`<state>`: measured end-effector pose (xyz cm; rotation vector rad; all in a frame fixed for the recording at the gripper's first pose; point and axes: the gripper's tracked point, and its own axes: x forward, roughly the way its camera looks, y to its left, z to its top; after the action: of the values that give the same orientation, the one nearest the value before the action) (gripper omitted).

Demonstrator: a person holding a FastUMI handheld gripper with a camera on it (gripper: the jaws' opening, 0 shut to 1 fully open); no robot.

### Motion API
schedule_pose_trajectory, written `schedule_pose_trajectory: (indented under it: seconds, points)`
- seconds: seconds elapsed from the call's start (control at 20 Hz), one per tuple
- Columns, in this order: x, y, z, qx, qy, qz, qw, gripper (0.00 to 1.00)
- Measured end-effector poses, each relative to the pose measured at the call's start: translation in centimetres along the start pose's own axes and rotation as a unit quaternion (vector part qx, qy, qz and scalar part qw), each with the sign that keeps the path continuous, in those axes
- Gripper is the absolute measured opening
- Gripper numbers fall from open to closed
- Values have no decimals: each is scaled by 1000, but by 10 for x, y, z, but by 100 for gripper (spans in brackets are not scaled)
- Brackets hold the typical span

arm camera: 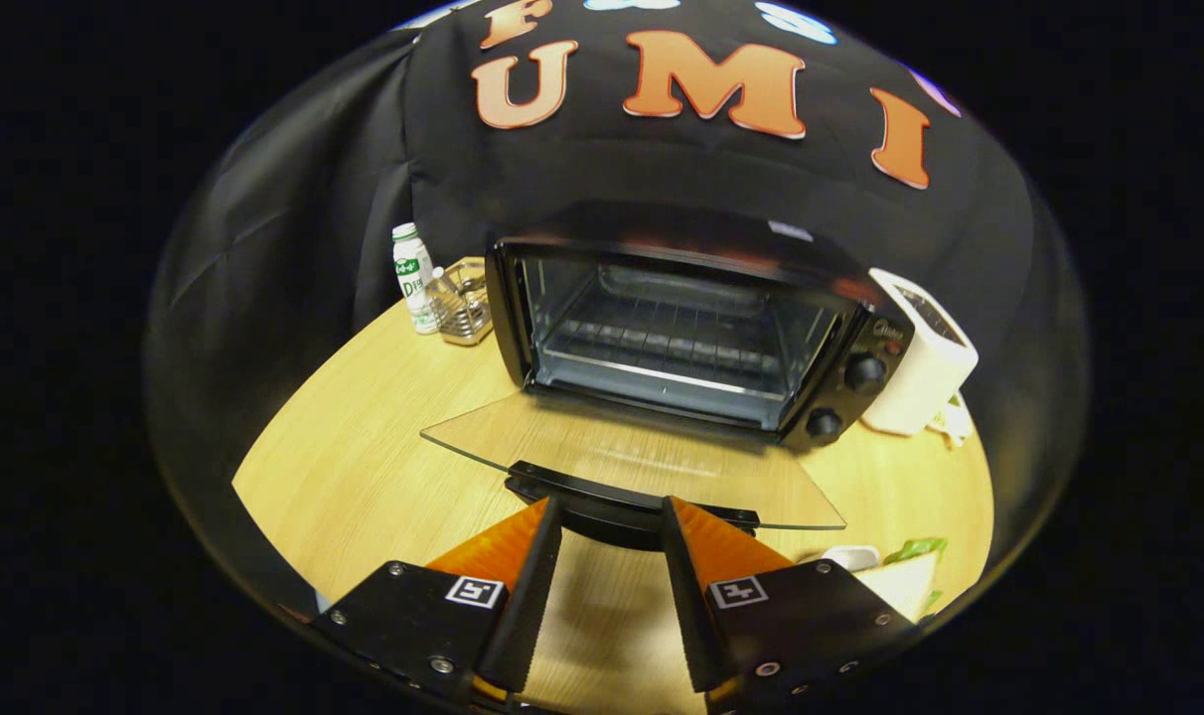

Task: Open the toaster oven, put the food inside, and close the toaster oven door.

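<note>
The tongs [612, 516] are standing partly open, gripping nothing, fingertips just short of the door handle [617, 501]. Beyond them the glass door [602, 452] is lying flat over the wooden bench [354, 467], and the toaster oven [691, 323] is sitting open, rack bare.

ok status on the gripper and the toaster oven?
Gripper open, holding nothing, fingertips at the door handle. Toaster oven door fully down, rack bare. Nothing between fingers and the cavity.
</note>
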<state>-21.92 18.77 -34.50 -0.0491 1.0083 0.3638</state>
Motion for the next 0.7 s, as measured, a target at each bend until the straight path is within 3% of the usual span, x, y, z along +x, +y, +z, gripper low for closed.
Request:
schedule_pose_trajectory:
  seconds: [0.1, 0.2, 0.45, 0.7]
  points:
    - [9, 4, -26, 35, 41, 19, 998, 61]
    - [22, -6, -34, 48, 56, 7, 997, 60]
    - [48, -26, -35, 34, 58, -13, 998, 59]
    - [54, -25, -37, 29, 73, 11, 997, 59]
